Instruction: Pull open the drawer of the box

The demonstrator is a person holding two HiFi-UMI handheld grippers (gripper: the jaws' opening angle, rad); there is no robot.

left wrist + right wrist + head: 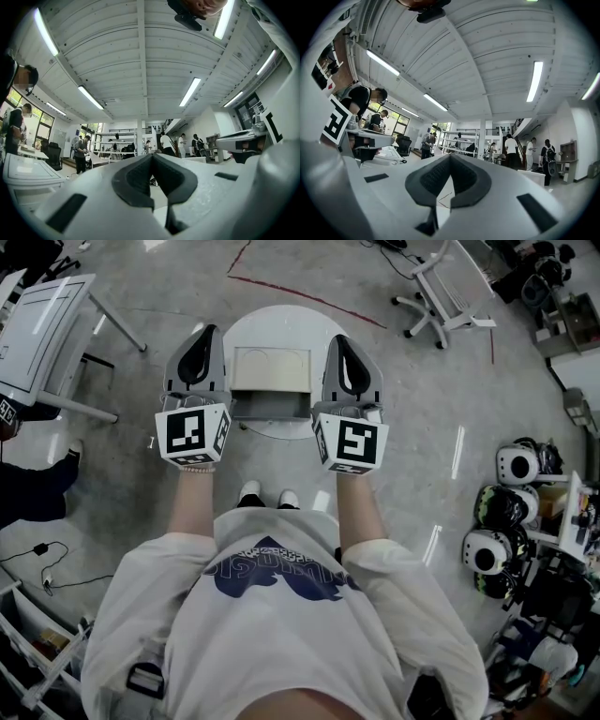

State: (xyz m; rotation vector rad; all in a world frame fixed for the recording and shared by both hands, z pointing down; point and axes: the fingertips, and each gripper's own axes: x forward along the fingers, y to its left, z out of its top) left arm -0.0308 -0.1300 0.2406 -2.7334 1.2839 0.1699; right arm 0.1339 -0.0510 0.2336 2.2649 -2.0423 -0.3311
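Note:
In the head view a small white box (271, 369) stands on a round white table (272, 322), its grey front face (270, 407) turned toward me. My left gripper (199, 336) hovers by the box's left side and my right gripper (349, 341) by its right side, both held above table level. Each has its jaws together with nothing between them. The left gripper view shows its dark pads (136, 178) meeting at the left gripper (152, 157); the right gripper view shows the same at the right gripper (450, 157). Both look out across the room, and the box is in neither.
A white desk (42, 329) stands on the left and a white wheeled stand (441, 292) at the back right. Helmets (511, 465) crowd shelves on the right. Red tape (309, 298) marks the floor behind the table. My shoes (267, 493) are just before it. People stand far across the room.

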